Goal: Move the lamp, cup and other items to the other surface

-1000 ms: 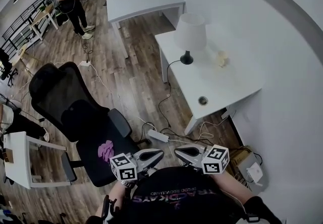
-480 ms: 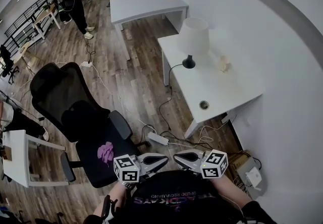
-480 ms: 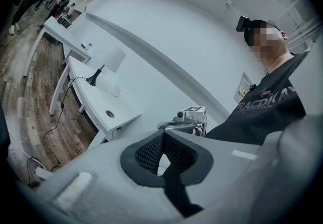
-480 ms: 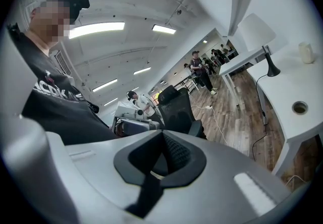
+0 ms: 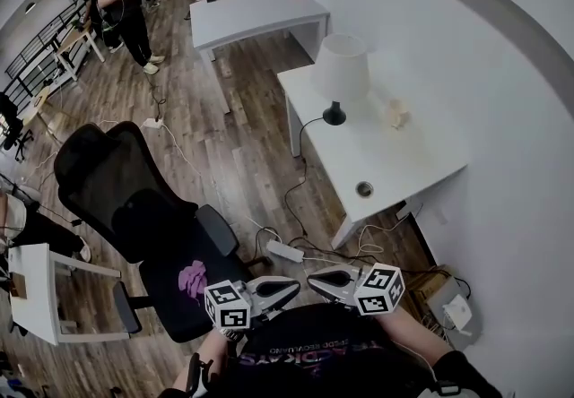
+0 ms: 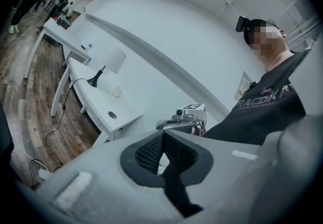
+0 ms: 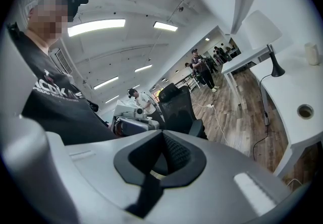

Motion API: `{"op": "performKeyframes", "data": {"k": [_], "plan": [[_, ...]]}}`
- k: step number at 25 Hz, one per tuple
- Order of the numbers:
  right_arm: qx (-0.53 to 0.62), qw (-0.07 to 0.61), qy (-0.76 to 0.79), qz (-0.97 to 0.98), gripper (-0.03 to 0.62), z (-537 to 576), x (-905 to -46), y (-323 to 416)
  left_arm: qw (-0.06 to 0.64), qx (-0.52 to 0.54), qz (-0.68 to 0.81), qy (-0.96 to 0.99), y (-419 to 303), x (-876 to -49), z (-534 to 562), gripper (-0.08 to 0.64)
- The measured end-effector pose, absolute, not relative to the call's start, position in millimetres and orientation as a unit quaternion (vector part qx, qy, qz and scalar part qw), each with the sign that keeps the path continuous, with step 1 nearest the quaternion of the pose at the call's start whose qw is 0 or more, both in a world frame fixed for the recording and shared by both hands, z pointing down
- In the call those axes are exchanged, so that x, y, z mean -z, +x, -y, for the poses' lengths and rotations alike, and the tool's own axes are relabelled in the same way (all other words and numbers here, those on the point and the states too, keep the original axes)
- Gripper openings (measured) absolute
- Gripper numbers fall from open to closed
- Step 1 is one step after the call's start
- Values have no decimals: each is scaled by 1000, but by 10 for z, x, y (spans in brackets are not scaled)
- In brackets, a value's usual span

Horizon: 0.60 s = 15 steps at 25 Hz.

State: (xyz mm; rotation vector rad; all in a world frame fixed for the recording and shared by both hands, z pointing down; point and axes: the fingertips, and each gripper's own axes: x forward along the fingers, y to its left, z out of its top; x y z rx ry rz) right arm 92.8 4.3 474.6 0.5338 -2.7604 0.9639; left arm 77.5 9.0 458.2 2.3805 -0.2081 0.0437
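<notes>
A lamp (image 5: 341, 73) with a white shade and black foot stands on a white desk (image 5: 404, 163) against the wall. A small pale cup (image 5: 396, 113) sits to its right. Both appear again in the left gripper view, lamp (image 6: 112, 61) and cup (image 6: 117, 92), and in the right gripper view, lamp (image 7: 262, 31) and cup (image 7: 312, 52). My left gripper (image 5: 285, 287) and right gripper (image 5: 319, 278) are held close to the chest, tips facing each other, far from the desk. Both are shut with nothing in them.
A black office chair (image 5: 134, 199) with a purple cloth (image 5: 191, 278) on its seat stands on the left. A power strip (image 5: 285, 251) and cables lie on the wood floor by the desk. A second white desk (image 5: 256, 11) stands farther back. People stand at the far left.
The grippers stay in front of the chest. The head view has shifted slightly, and the person at the back has stepped a little.
</notes>
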Motion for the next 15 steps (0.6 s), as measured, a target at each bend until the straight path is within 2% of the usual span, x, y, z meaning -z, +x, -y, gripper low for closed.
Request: {"op": "performKeyframes", "data": {"k": [15], "plan": [[-327, 101, 147, 928, 5, 8, -4800, 741, 377, 6, 133, 917, 517, -4632, 35, -3]]}}
